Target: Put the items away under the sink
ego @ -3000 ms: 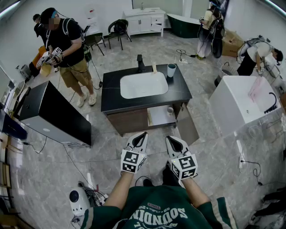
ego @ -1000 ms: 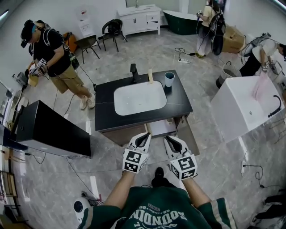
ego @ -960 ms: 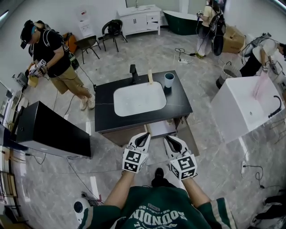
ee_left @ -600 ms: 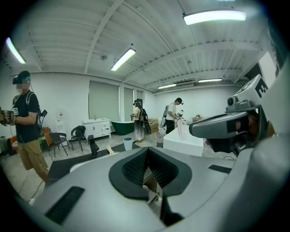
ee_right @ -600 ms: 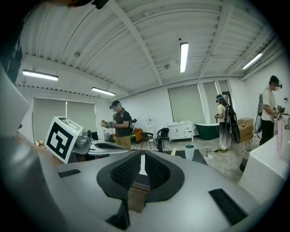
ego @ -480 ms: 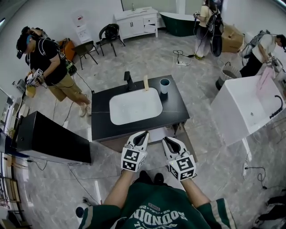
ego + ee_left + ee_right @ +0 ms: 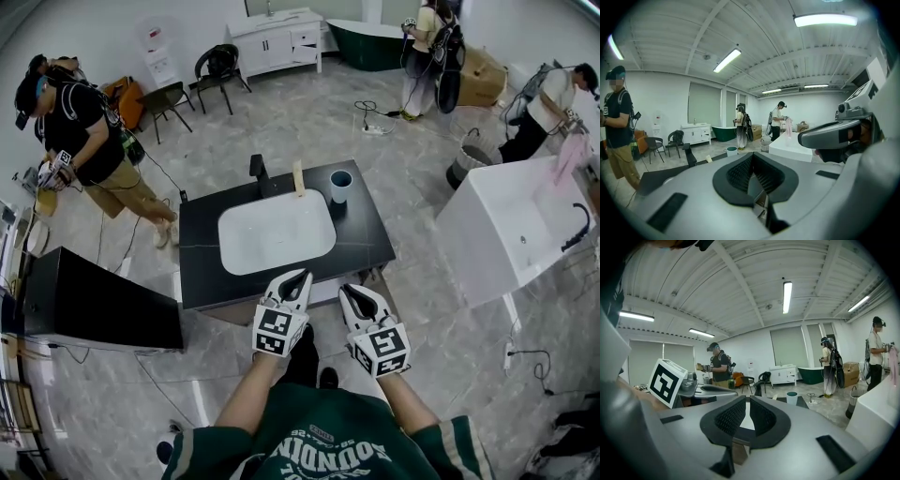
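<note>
Your left gripper [image 7: 298, 277] is pinched closed with nothing in it; your right gripper [image 7: 348, 291] is the same, closed and empty. They're side by side at the front edge of the black vanity [image 7: 370, 246]. The teal cup [image 7: 341, 185] stands upright on the counter at the white sink's [image 7: 277, 232] back right corner, with the faucet [image 7: 256, 168] off to its left.

Both bare forearms reach forward from the chest. The left forearm [image 7: 246, 394] and right forearm [image 7: 405, 408] run almost parallel, and each ends in a white gripper. The left gripper [image 7: 300, 276] and right gripper [image 7: 348, 290] sit side by side, close but not touching, tips angled slightly toward each other and tilted a little downward. The right gripper's jaws are closed and empty. The left gripper's jaws look closed too, though a thin slit between the pads leaves some doubt.
</note>
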`<state>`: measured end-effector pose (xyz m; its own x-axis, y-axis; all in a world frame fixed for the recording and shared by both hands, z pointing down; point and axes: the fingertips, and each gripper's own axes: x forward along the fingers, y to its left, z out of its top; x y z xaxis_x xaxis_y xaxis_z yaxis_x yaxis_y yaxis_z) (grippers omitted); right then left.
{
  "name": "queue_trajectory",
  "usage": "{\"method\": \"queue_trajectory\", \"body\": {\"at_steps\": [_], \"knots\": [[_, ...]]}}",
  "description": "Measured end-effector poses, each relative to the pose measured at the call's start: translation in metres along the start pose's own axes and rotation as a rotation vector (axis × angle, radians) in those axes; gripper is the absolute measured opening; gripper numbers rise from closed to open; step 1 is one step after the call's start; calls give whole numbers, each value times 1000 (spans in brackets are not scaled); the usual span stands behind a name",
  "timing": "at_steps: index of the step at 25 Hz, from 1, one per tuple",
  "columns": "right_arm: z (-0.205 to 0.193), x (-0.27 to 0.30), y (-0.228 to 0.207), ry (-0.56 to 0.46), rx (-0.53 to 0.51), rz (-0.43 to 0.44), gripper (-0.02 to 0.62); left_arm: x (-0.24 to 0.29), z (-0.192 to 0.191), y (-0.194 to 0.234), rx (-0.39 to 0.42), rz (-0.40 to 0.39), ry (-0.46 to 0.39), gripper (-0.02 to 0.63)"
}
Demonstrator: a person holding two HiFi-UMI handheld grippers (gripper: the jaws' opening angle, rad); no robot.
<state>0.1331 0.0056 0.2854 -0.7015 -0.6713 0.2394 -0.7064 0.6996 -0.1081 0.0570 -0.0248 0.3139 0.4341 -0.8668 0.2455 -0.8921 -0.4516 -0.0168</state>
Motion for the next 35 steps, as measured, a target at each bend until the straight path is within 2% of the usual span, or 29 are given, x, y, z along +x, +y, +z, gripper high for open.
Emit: {"method": "queue_trajectory", "body": {"at_steps": [7, 14, 26, 32, 35], "knots": [[6, 57, -28, 21, 2, -21, 44, 49, -9, 32, -9, -44, 15, 11], [19, 110, -53, 27, -25, -62, 44, 90, 2, 75, -28, -65, 27, 11], [11, 179, -91, 61, 26, -126, 50, 145, -13, 120, -35, -123, 40, 11], [5, 206, -113, 66, 63, -170, 124, 171, -17, 138, -44, -144, 52, 11], [0, 217, -124, 70, 66, -198, 182, 182, -18, 143, -47, -161, 49, 11]]}}
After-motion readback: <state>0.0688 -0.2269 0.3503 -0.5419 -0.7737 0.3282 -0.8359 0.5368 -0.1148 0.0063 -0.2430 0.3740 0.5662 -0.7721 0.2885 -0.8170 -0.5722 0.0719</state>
